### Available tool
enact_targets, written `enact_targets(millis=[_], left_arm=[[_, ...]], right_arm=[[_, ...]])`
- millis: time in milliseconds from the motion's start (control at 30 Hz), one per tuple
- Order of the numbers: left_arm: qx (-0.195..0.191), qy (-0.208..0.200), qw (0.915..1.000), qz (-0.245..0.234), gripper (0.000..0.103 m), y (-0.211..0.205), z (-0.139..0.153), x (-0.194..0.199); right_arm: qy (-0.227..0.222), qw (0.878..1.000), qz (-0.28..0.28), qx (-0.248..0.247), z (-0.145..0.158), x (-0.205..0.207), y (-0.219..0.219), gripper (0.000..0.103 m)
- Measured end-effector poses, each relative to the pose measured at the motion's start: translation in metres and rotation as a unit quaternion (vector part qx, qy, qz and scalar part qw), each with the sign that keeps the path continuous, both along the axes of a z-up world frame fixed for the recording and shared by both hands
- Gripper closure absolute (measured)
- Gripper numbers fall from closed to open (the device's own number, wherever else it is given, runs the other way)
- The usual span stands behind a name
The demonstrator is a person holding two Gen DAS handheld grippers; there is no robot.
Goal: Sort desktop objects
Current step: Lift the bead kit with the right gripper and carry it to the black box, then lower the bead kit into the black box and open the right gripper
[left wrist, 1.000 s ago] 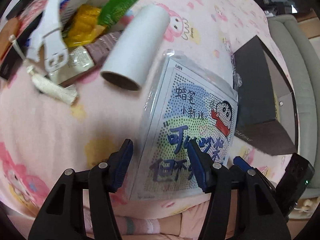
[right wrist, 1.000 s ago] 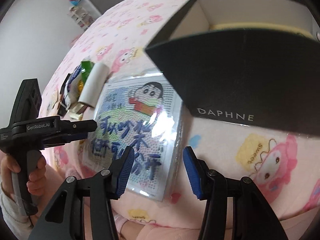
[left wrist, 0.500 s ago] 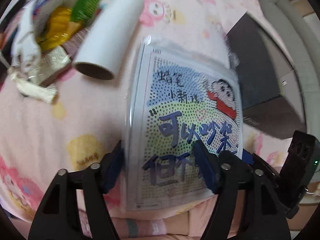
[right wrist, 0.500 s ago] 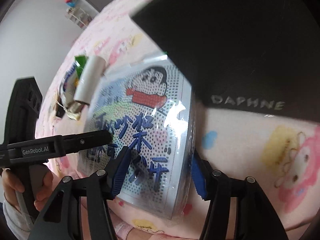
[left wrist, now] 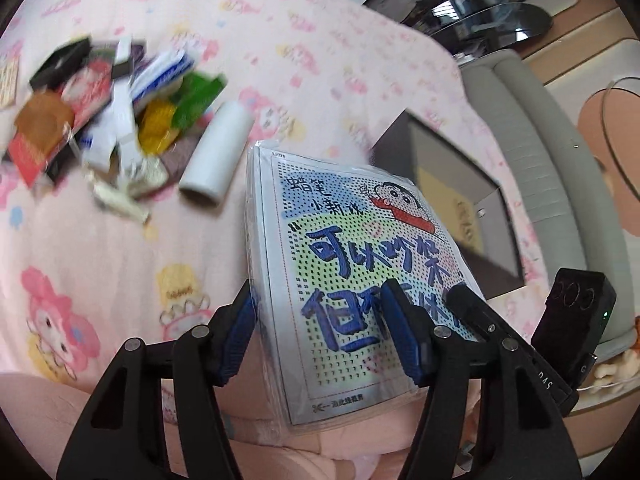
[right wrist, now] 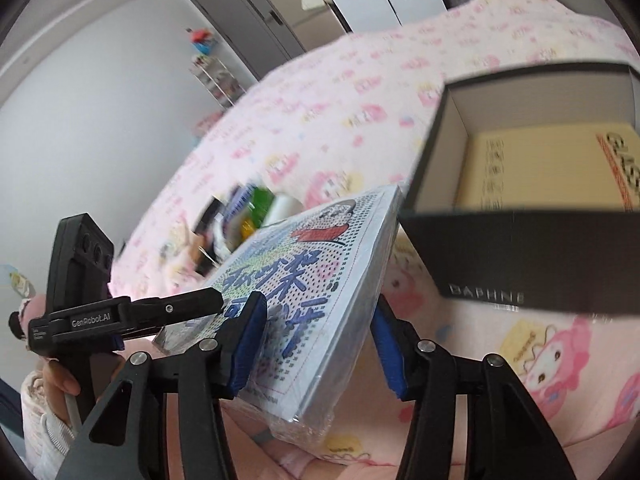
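Note:
A plastic-wrapped pack of cartoon sheets (left wrist: 352,248) with blue lettering hangs tilted above the pink blanket (left wrist: 100,248). My left gripper (left wrist: 322,336) is closing its jaws on the pack's near end, blue pads pressing both faces. My right gripper (right wrist: 320,348) is closing its jaws on the pack (right wrist: 316,280) the same way, at its right edge. Each gripper shows in the other's view: the right gripper (left wrist: 460,300) on the pack's right corner, the left gripper (right wrist: 208,308) on its left side, held by a hand (right wrist: 60,380). An open black box (right wrist: 520,248) stands just right of the pack, with a yellow pad (right wrist: 540,164) inside.
A heap of packets and small boxes (left wrist: 100,120) lies at the far left, with a white roll (left wrist: 218,156) beside it. The black box (left wrist: 400,148) sits close behind the pack. A grey sofa edge (left wrist: 540,140) runs along the right.
The pack has come up off the blanket, now gripped by both grippers and tilted. Both views have risen, so the open top of the black box shows.

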State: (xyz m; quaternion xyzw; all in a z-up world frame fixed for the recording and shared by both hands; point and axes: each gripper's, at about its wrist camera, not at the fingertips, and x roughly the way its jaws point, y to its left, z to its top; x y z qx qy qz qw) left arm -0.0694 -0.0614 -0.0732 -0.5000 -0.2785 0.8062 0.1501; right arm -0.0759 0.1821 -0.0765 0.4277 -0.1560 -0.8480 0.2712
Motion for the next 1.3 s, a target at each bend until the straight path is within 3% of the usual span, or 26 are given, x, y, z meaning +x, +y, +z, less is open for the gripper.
enact_targets(millis=[167, 300, 433, 600, 833, 967, 1067, 1300], left_arm=[[0.008, 0.035, 0.9988, -0.035, 0.041, 0.029, 0.031, -0.034], [0.021, 0.039, 0.9969, -0.065, 0.042, 0.076, 0.032, -0.081], [0.038, 0.036, 0.9929, -0.107, 0.042, 0.128, 0.025, -0.124], [0.041, -0.003, 0.9886, -0.145, 0.042, 0.175, -0.002, -0.162], [0.006, -0.047, 0.9867, -0.155, 0.039, 0.198, -0.030, -0.172], [-0.044, -0.045, 0.9825, -0.175, 0.037, 0.203, -0.027, -0.168], [-0.074, -0.015, 0.9798, -0.185, 0.037, 0.207, -0.017, -0.161], [-0.071, -0.018, 0.9800, -0.185, 0.039, 0.208, -0.020, -0.153]], right_arm=[[0.043, 0.999, -0.014, -0.002, 0.031, -0.013, 0.008, 0.055], [0.047, 0.998, -0.046, 0.005, 0.041, -0.034, 0.040, 0.056], [0.042, 0.995, -0.091, 0.013, 0.045, -0.054, 0.085, 0.055], [0.004, 0.990, -0.140, 0.030, 0.030, -0.081, 0.132, 0.056], [-0.058, 0.983, -0.169, 0.036, -0.005, -0.099, 0.156, 0.054], [-0.050, 0.984, -0.160, 0.069, -0.007, -0.102, 0.143, 0.053], [-0.050, 0.981, -0.163, 0.098, -0.010, -0.104, 0.139, 0.052], [-0.011, 0.957, -0.189, 0.222, -0.006, -0.093, 0.125, 0.052]])
